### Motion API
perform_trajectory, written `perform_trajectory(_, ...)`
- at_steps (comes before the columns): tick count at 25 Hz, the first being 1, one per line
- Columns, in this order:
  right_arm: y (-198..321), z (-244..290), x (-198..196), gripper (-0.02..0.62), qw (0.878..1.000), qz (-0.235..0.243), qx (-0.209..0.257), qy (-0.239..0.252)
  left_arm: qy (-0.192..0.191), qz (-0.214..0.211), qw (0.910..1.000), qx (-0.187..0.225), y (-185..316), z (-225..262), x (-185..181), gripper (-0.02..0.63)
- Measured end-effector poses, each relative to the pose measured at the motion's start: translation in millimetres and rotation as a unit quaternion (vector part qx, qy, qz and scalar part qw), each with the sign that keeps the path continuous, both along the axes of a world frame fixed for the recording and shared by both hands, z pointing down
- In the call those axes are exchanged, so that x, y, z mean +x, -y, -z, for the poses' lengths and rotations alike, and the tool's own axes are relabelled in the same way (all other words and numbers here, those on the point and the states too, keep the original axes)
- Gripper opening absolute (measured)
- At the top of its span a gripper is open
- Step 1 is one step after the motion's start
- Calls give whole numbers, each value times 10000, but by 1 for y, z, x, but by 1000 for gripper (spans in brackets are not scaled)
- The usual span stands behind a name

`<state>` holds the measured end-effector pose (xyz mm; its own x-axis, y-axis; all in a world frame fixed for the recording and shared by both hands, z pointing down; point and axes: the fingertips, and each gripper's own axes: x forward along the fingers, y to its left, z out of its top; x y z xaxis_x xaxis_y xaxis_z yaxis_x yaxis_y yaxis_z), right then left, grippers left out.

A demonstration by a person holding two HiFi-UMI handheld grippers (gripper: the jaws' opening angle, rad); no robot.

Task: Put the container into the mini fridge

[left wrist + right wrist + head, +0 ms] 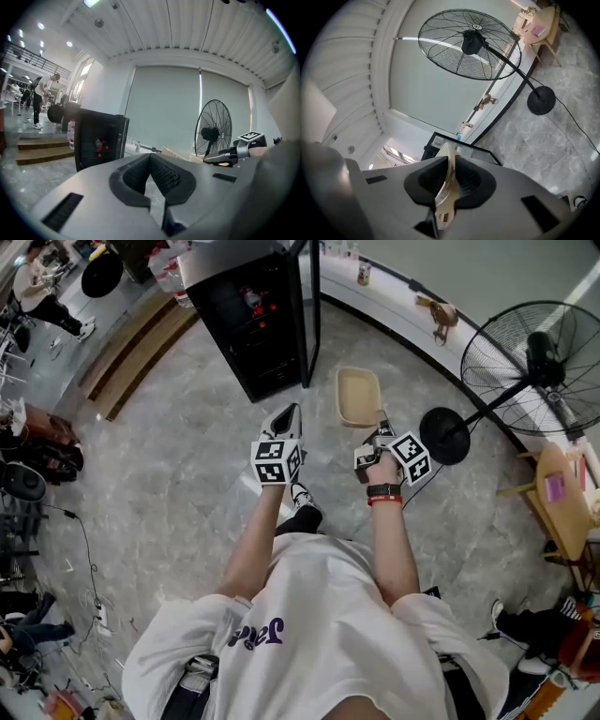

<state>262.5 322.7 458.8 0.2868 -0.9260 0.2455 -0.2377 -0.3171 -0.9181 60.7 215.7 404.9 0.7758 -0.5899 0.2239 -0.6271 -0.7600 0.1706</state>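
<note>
**Right claw** (380,424): clamped on the near rim of the container (358,395). In the right gripper view the thin wall of the container (444,197) stands edge-on between the ribbed black pads (466,180), and both pads press on it.

**Left claw** (291,412): level with the right claw and just to its left. The pad tips are pressed together (150,157), with nothing between them.

**Container:** a shallow beige tub, rectangular with rounded corners and a smooth matt finish. It hangs in the air directly ahead of the right claw, outside the mini fridge (253,324).

**Floor** (187,474): grey polished stone with a marbled pattern. It is bare under both claws and up to the fridge.

**Mini fridge:** a black, boxy cabinet ahead of the left claw with its front open. A red item sits on an inner shelf. The door (310,306) stands edge-on ahead of and between the two claws, and its lower edge is near the container's left side.

**Right of the right claw:** the round black base (443,435) of a standing fan (525,371) with a wire cage sits close by.

**Beyond the fridge, to the left:** wooden steps (131,352).
</note>
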Motion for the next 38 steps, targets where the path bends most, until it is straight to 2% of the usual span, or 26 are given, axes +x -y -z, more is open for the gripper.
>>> perform_trajectory(8, 66, 9, -2, 58, 9999, 141, 65, -13, -86, 150, 9998, 18, 56, 6, -4, 18)
perform_trajectory(16, 141, 20, -20, 58, 9989, 450, 47, -130, -261, 515, 9983, -84, 128, 11, -30, 18)
perform_trajectory(23, 192, 17, -34, 58, 9980, 631, -3, -58, -209, 765, 9968, 50, 169, 12, -46, 18)
perform_trajectory(31, 262, 13, -54, 58, 9954, 948, -64, -66, -173, 758, 9966, 260, 222, 12, -54, 18)
perform_trajectory(38, 330, 14, -78, 58, 9910, 1322, -41, -188, -52, 1166, 9926, 337, 276, 4, -77, 18)
